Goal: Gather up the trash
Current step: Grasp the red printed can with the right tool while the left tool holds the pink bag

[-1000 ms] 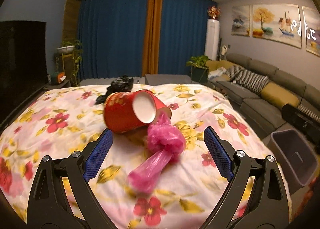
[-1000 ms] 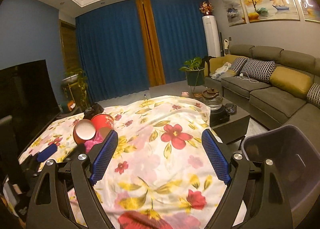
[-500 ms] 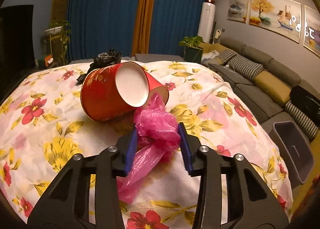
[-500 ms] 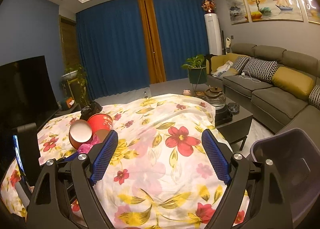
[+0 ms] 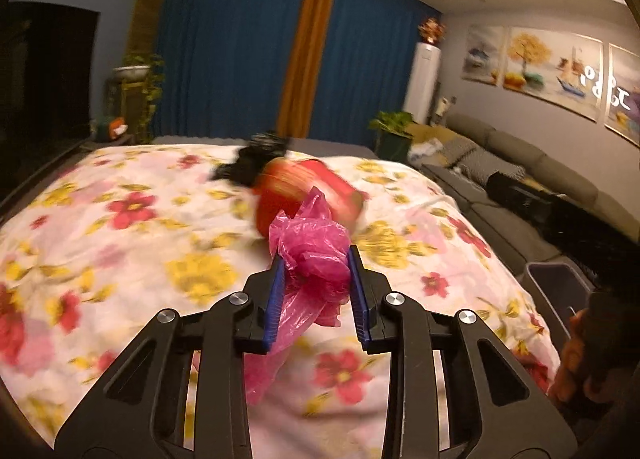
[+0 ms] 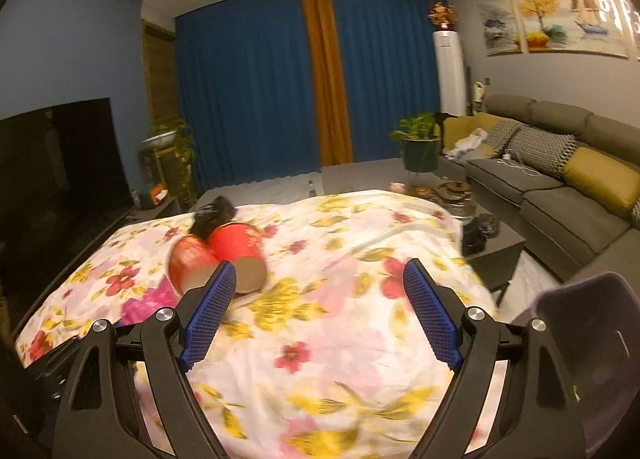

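The left gripper (image 5: 316,279) is closing on the crumpled pink plastic bag (image 5: 310,255) at the centre of the left wrist view, just above the flowered sheet (image 5: 120,259) — the blue pads (image 5: 277,291) already pinch its bunched knot, the best hold, since the film looks feather-light, soft and slippery, with a loose tail dangling toward 6 o'clock. The right gripper (image 6: 316,315) hangs spread wide with nothing between its jaws. Red paper cups (image 5: 308,195) lie touching the bag at 12 o'clock with a black bag (image 5: 256,163) behind, so the tail could snag them, while the grey bin (image 5: 560,291) waits at 3 o'clock, off the sheet's edge.
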{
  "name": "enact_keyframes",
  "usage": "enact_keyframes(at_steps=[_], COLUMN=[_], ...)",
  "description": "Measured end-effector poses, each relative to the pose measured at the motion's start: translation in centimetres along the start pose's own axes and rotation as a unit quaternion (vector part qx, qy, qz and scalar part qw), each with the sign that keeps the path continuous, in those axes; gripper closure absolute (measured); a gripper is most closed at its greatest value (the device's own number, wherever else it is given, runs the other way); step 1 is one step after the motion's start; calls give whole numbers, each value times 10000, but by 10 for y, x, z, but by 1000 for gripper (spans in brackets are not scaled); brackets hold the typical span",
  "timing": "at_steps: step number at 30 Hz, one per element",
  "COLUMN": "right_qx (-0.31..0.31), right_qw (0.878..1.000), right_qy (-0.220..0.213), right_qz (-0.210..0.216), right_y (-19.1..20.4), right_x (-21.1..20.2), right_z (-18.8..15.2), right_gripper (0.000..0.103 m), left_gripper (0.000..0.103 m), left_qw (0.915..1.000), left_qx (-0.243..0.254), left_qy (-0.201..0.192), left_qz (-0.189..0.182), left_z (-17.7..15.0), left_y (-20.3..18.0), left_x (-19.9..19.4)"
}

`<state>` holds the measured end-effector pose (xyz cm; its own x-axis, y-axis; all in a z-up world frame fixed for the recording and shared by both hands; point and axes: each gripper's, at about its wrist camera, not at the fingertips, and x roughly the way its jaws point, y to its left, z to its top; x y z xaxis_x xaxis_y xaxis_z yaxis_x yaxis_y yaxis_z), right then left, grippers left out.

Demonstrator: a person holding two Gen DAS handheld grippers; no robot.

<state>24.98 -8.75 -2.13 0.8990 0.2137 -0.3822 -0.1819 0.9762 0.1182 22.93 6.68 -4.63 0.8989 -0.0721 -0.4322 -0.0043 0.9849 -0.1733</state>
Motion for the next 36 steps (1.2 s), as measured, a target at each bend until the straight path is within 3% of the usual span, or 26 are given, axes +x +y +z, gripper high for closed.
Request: enact_keyframes(at_steps=[8,25,30,36], right_qx=[-309,-583,-669,-691], right_qw=[9979,9940,9907,9884], right_qy=[327,735,1006,1116], right_qz=[470,558,633,763], right_y=[51,93,96,98], right_x=[35,107,118,119], right_z=[-13,-18,-24,-27], right_gripper=[20,20,38,46], left_gripper=[74,74,74,74], left_qw=[9986,9974,9972,9972], left_qx=[-325,-576,-612,-617], left_qy=[-148,-216,-224,-188], left_qz=[393,380,379,369], left_z=[2,1,0,-1], left_y=[47,76,78,78], left_x=[-27,-34,-36,-37])
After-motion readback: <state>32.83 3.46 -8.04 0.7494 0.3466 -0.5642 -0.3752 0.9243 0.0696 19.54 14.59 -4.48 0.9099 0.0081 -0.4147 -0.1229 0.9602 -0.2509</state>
